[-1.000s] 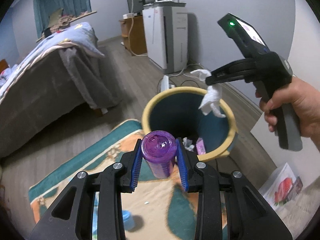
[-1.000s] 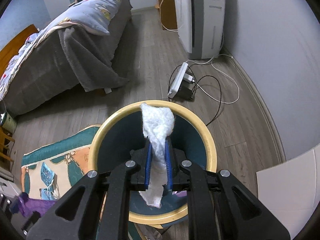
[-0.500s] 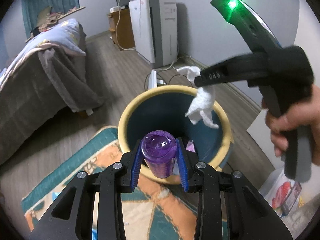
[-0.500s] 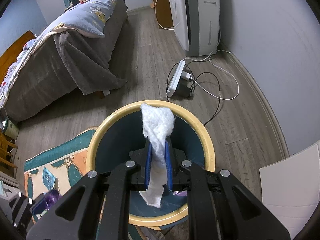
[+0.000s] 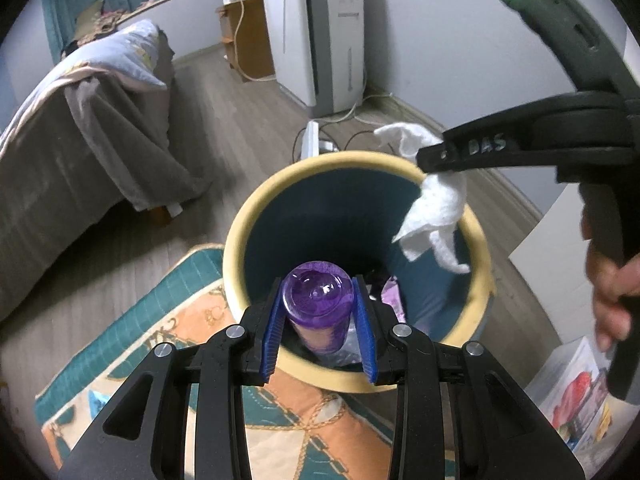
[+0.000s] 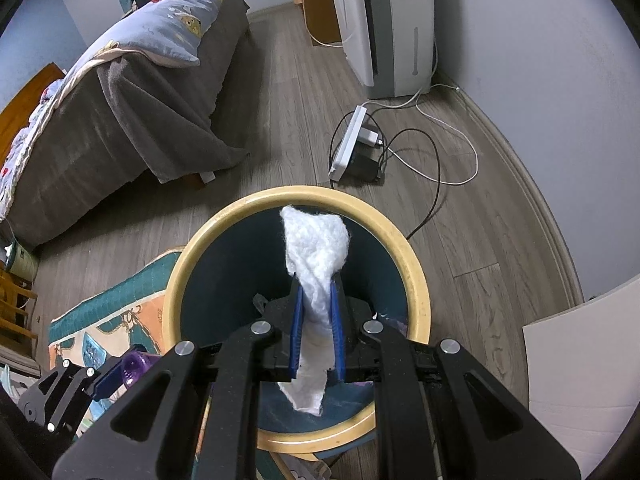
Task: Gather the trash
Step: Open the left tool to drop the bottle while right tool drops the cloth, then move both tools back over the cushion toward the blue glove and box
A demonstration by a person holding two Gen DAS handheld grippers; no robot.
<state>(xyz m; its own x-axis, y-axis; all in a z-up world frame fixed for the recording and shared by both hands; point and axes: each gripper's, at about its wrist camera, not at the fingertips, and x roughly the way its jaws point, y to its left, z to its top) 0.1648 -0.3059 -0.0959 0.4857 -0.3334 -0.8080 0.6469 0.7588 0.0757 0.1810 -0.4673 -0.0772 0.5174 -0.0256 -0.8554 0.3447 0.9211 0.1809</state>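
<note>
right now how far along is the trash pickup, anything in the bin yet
Done: some scraps already lie at the bottom of the bin.
In hand: the left gripper is shut on a purple bottle at the bin's near rim, and the right gripper is shut on a white tissue over the opening.
Left: neither has been let go. A blue wrapper lies on the rug.

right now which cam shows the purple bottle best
The left wrist view: the purple bottle sits centred and close, end-on, clamped in the left gripper over the bin. The right wrist view catches only a small purple sliver at its lower left.
</note>
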